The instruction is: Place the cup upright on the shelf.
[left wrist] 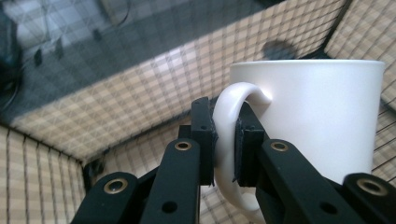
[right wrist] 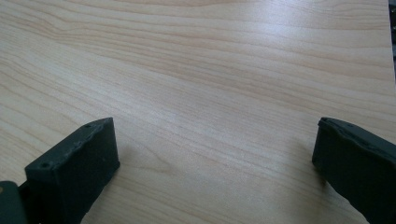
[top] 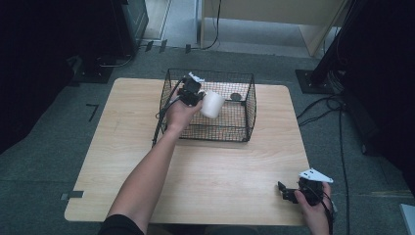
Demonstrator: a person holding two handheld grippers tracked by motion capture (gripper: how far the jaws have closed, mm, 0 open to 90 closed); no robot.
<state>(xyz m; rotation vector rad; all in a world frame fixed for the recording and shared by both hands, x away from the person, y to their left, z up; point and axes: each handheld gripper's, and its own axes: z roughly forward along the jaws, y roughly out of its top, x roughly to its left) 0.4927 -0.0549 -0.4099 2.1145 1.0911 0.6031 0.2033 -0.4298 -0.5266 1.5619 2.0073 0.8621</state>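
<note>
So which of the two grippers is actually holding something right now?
The left gripper, over the wire basket: shut on the white mug's handle. The right gripper rests open on the table.

a light wooden table (top: pixel 195 171) is seen on grey carpet (top: pixel 44 147). a small dark round object (top: pixel 236 97) lies at the far side of the tabletop. black cables (top: pixel 323 110) are trailed over the floor at the right, near a black stand base (top: pixel 313 81).

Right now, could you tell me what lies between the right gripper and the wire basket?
Bare table, per the high view, between right gripper and wire basket.
</note>
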